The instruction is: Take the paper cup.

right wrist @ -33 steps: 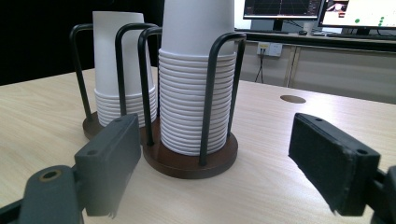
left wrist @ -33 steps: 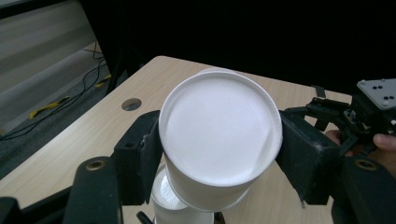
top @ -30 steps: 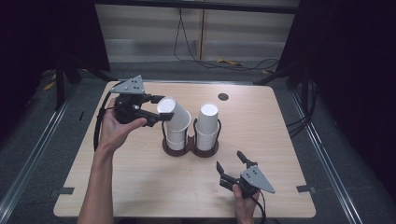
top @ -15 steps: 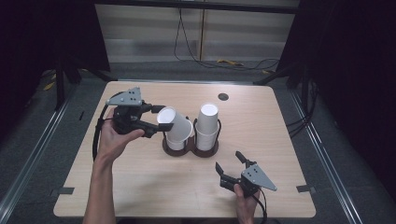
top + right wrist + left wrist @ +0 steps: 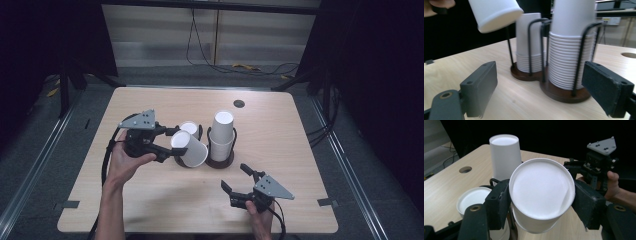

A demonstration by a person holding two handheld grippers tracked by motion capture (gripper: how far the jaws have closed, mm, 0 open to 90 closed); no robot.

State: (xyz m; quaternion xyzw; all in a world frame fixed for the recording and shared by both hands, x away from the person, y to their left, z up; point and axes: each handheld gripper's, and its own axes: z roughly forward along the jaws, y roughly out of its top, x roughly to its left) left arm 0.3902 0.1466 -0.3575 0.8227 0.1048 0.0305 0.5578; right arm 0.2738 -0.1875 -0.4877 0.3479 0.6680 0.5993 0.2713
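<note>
A white paper cup (image 5: 191,149) hangs tilted, base toward the holder, with my left gripper (image 5: 174,145) shut on it; the pads press its sides (image 5: 541,192). It hovers beside the short cup stack (image 5: 189,128) in a dark wire holder (image 5: 220,162). A taller stack (image 5: 222,132) fills the holder's other ring. My right gripper (image 5: 235,176) rests near the table's front edge. Its jaws have just been opening, with nothing between them. They face the holder (image 5: 564,93) and its stacks (image 5: 569,50).
The wooden table (image 5: 300,150) has a round hole (image 5: 239,104) at the back right. Bare wood lies left and right of the holder. Cables run across the floor behind the table, and dark curtains stand at both sides.
My left gripper has come down and toward the person with the cup, tipping it off the short stack. The right gripper's jaws have spread wider; that hand stayed put.
</note>
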